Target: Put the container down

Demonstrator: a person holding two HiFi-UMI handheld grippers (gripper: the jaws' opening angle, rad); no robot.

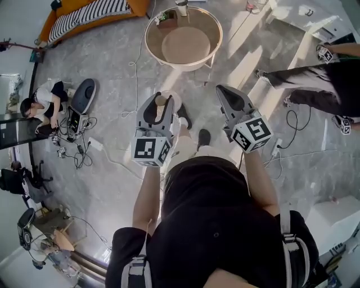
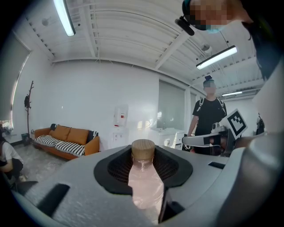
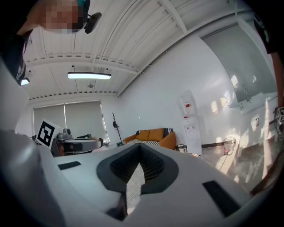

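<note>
The container (image 2: 144,181) is a pale pink translucent bottle with a round wooden lid (image 2: 143,149). My left gripper (image 2: 143,174) is shut on it and holds it upright, with the lid poking above the jaws. In the head view the left gripper (image 1: 159,108) hangs over the floor in front of my body, and the lid (image 1: 161,100) shows between its jaws. My right gripper (image 1: 232,97) is level with it to the right, jaws together with nothing in them. In the right gripper view, the right gripper (image 3: 137,174) shows only a thin slit between its jaws.
A round table with a raised rim (image 1: 151,31) stands ahead on the grey marble floor. An orange striped sofa (image 1: 90,14) is at the far left. A person sits on the floor (image 1: 44,101) among cables; another person (image 1: 320,84) stands to the right by a white bench (image 1: 306,39).
</note>
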